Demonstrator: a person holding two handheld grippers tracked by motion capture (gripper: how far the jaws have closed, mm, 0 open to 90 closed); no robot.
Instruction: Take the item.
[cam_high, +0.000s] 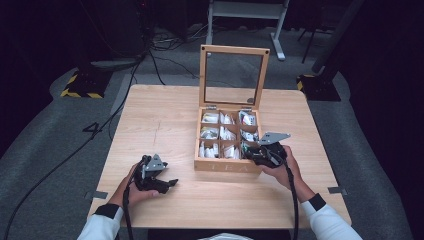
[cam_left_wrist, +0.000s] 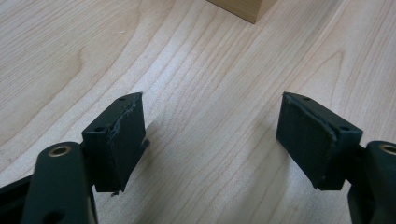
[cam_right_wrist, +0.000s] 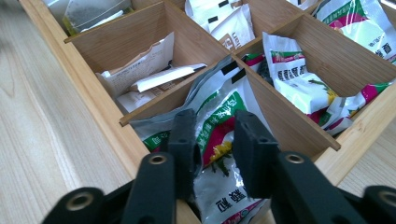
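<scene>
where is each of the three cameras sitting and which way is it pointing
High view: above the person's side of the table, looking forward and down; both forearms, the left gripper and right gripper show.
Left gripper view: rides the left gripper, looking down at bare tabletop; its two black jaws stand apart, a corner of the tea box at the top.
Right gripper view: rides the right gripper, looking into the tea box; its jaws flank a green sachet.
Shared: high view and right gripper view both show the tea box compartments.

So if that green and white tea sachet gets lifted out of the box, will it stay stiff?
Probably not: the sachet looks thin and creased, so it should flop. It likely weighs little. Its glossy film may slip between the right claw pads.
</scene>
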